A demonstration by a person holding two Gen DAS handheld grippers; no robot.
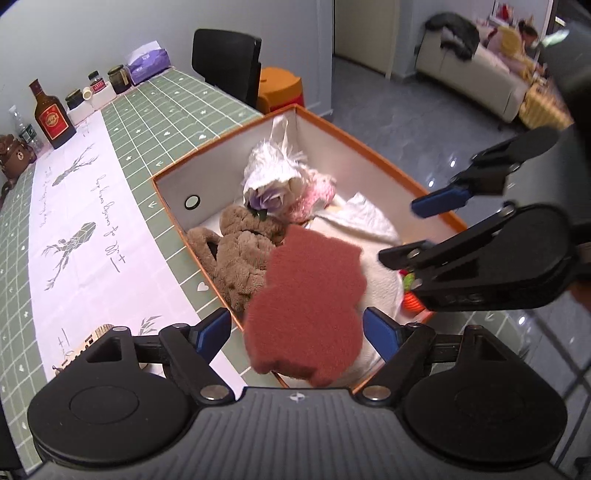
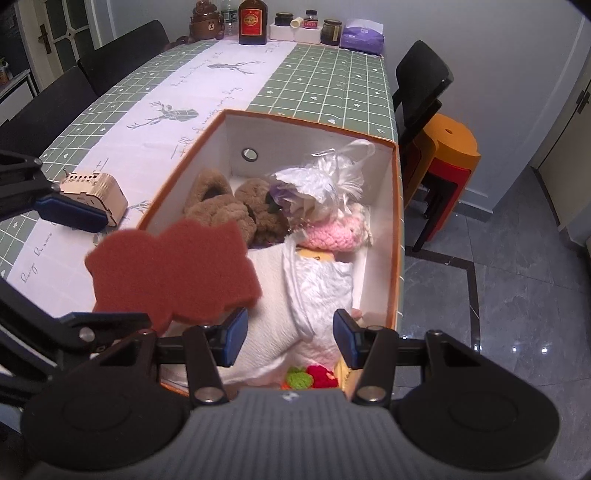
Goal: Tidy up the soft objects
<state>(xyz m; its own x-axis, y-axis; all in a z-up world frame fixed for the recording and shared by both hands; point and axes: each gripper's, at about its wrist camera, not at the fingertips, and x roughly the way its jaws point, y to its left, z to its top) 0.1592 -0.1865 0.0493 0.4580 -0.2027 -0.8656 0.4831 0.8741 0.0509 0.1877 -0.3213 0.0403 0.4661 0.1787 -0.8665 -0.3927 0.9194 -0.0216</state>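
My left gripper (image 1: 297,334) hangs over the near end of the orange box (image 1: 354,138), jaws spread wide. The red-brown felt pad (image 1: 306,306) sits in the gap between its blue pads (image 1: 212,330), but neither pad presses on it; from the right wrist view the pad (image 2: 171,271) looks loose, tilted over the box's left rim, blurred at the edges. Can't tell if it touches anything below.

My right gripper (image 2: 290,339) is about half open, nothing between its pads, pointing down into the box beside the left one. In the left wrist view it comes in from the right (image 1: 400,230), just above the white cloth.

Inside the box: brown plush bear (image 2: 236,212) at the far left, white crinkly plastic bundle (image 2: 321,184) with a purple flower beside it, pink knitted piece (image 2: 332,234) under that, white towel (image 2: 273,321) and a folded white cloth (image 2: 321,288) filling the near half, small green and red knitted bits (image 2: 310,378) at the near edge.

The box stands on the green-checked tabletop (image 2: 325,81). A small wooden model (image 2: 96,194) is left of the box. Bottle and jars (image 2: 253,22) line the far end.
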